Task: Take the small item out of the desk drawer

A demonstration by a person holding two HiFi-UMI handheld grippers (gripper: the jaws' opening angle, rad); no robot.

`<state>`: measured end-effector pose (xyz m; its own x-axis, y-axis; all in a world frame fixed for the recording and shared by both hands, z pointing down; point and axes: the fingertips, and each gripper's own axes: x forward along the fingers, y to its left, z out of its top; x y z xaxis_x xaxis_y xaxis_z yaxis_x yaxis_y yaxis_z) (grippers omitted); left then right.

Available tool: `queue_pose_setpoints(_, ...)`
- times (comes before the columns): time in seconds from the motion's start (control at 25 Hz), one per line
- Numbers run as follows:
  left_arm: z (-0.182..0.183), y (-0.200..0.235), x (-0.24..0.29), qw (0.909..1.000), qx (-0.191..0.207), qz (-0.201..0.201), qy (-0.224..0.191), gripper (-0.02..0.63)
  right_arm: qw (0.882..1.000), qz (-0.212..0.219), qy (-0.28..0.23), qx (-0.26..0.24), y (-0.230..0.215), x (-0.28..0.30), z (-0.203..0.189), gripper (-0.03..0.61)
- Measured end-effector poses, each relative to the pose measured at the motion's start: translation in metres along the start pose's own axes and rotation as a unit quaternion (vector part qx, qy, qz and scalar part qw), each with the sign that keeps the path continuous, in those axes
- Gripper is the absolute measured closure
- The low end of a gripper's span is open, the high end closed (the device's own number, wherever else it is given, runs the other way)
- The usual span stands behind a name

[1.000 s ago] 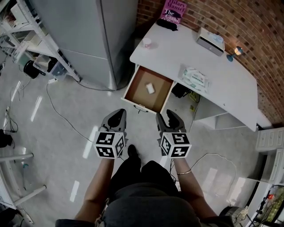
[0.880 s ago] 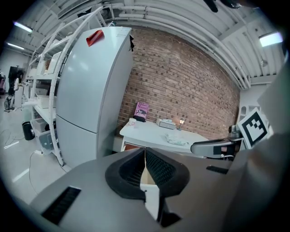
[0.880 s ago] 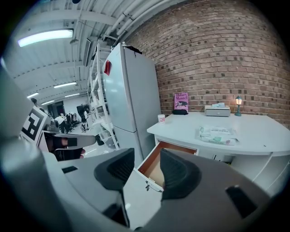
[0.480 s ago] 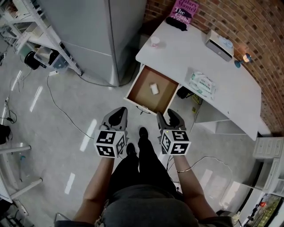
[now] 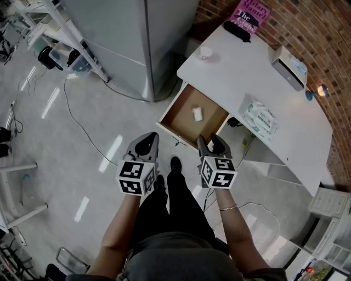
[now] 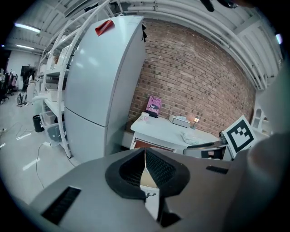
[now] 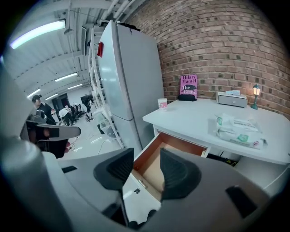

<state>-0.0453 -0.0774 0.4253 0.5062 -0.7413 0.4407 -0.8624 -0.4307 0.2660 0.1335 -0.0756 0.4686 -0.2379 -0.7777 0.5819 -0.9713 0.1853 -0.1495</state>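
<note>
The brown desk drawer (image 5: pixel 193 116) stands pulled out from the white desk (image 5: pixel 247 71). A small white item (image 5: pixel 198 114) lies on its floor. Both grippers hang over the floor just in front of the drawer, level with each other. My left gripper (image 5: pixel 143 144) is shut with nothing in it; its pads (image 6: pixel 154 167) meet at the tips. My right gripper (image 5: pixel 213 147) is open and empty, right at the drawer's front edge. Between its jaws I see the drawer's inside (image 7: pixel 152 163) and white front (image 7: pixel 136 190). The item is hidden in that view.
A tall grey fridge (image 5: pixel 148 38) stands left of the desk. On the desk are a pink book (image 5: pixel 252 13), a cup (image 5: pixel 205 53), a wipes pack (image 5: pixel 261 118), a tissue box (image 5: pixel 289 67) and a small lamp (image 5: pixel 320 91). A cable (image 5: pixel 77 121) runs across the floor; shelving (image 5: pixel 44 27) is far left.
The person has stepped forward; the drawer and desk have come closer to both grippers. The right gripper now reaches the drawer's front edge. Neither gripper's jaws visibly changed.
</note>
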Motion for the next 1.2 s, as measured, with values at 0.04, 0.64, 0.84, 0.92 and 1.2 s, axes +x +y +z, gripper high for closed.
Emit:
queue_pose_setpoints(0.04, -0.002, 0.001, 0.004, 1.0000, -0.002, 0.003, 0.003, 0.589, 1.000, 0.002, 0.006, 0.000, -0.003, 0.006, -0.001, 0.390)
queue_pose_setpoints(0.64, -0.034, 0.017, 0.036, 0.9969, -0.046, 0.052, 0.036, 0.589, 0.996, 0.025, 0.089, -0.021, -0.032, 0.086, -0.036, 0.391)
queue_pose_setpoints(0.84, -0.045, 0.020, 0.045, 0.9958, -0.056, 0.057, 0.044, 0.589, 0.994, 0.024, 0.101, -0.033, -0.038, 0.106, -0.043, 0.393)
queue_pose_setpoints(0.92, -0.049, 0.022, 0.049, 0.9954, -0.059, 0.058, 0.048, 0.589, 0.993, 0.024, 0.107, -0.038, -0.040, 0.114, -0.047, 0.393)
queue_pose_setpoints(1.2, -0.063, 0.028, 0.062, 0.9936, -0.074, 0.064, 0.057, 0.589, 0.989, 0.018, 0.134, -0.051, -0.050, 0.139, -0.066, 0.393)
